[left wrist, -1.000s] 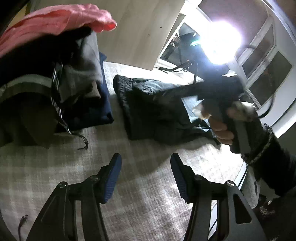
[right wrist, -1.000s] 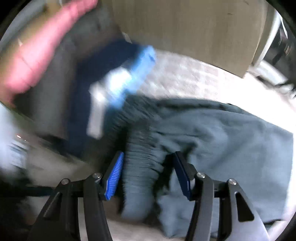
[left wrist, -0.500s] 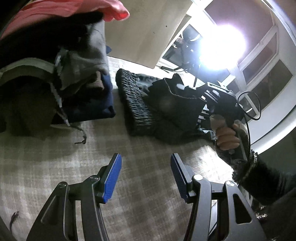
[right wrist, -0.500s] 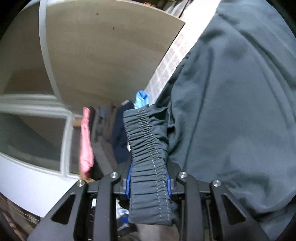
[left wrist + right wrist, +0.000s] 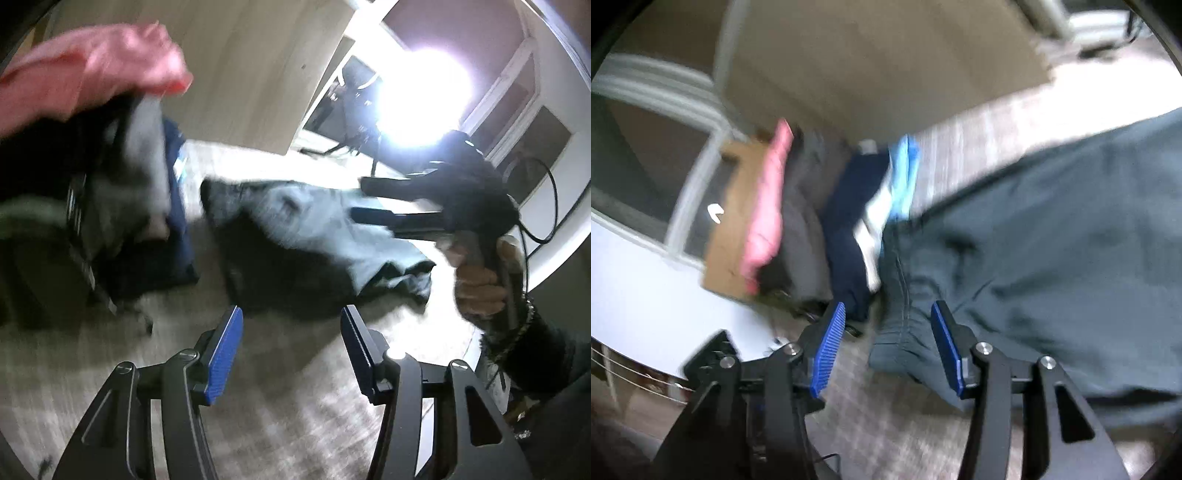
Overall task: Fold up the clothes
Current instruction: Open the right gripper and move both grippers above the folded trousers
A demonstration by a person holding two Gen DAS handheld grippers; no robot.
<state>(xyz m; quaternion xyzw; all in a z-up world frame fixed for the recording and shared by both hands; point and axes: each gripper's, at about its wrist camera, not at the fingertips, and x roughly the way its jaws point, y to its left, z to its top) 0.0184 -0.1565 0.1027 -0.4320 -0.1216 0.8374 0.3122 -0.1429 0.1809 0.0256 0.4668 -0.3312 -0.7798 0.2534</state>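
Both grippers gape empty — the left gripper (image 5: 291, 345) hovering, the right gripper (image 5: 888, 338) over the waistband of the grey shorts (image 5: 1052, 236) on the bed (image 5: 288, 424) — folded or awaiting folding, unclear.

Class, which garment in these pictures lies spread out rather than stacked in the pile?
The grey-green shorts: spread flat on the checked cover, alone. The pink, grey and navy garments sit stacked together beside them.

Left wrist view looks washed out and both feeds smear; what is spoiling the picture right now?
Left wrist view: a bright lamp blows out the upper right and backlights the right gripper; motion blur smears the pink garment. Right wrist view: no glare, but motion blur softens the clothes pile and grey trousers.
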